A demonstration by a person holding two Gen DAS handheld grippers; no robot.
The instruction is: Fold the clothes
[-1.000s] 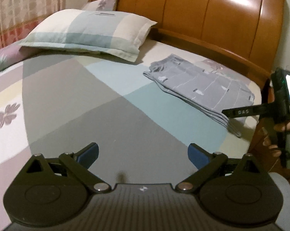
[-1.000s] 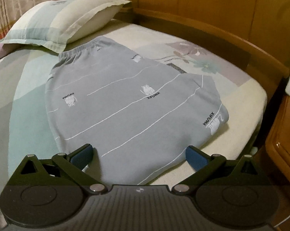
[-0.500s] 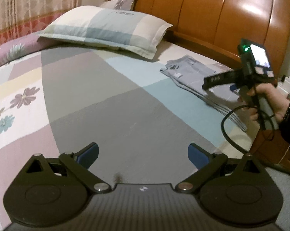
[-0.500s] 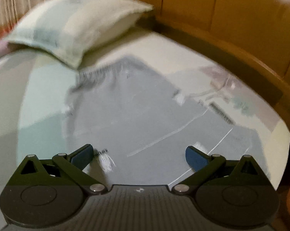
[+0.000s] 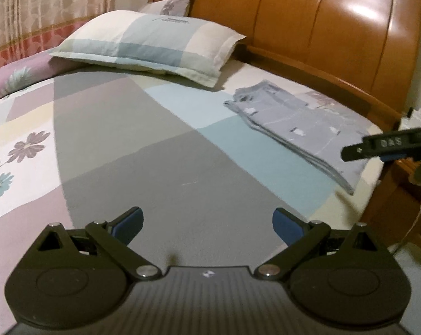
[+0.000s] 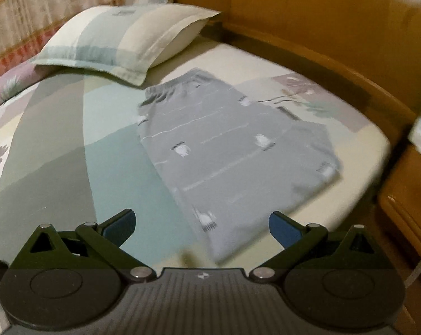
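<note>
A folded grey garment (image 5: 299, 128) with white stripes and small prints lies flat near the bed's right edge, below the headboard; in the right wrist view the grey garment (image 6: 232, 150) fills the middle. My left gripper (image 5: 207, 224) hangs open over bare sheet, well left of the garment, with nothing between its blue pads. My right gripper (image 6: 200, 224) is open too, just short of the garment's near corner, holding nothing. In the left wrist view the right gripper (image 5: 389, 143) shows as a black finger at the far right, beside the garment.
A checked pillow (image 5: 151, 42) lies at the head of the bed, a smaller one (image 5: 168, 7) behind it. The wooden headboard (image 5: 322, 30) curves round the back and right. A wooden nightstand (image 6: 405, 212) stands right of the patchwork sheet (image 5: 112, 145). Curtains (image 5: 43, 8) hang at left.
The right gripper has pulled back and down from over the garment to the bed's right edge. The left wrist view has swung slightly; both grippers stayed open, the garment unmoved.
</note>
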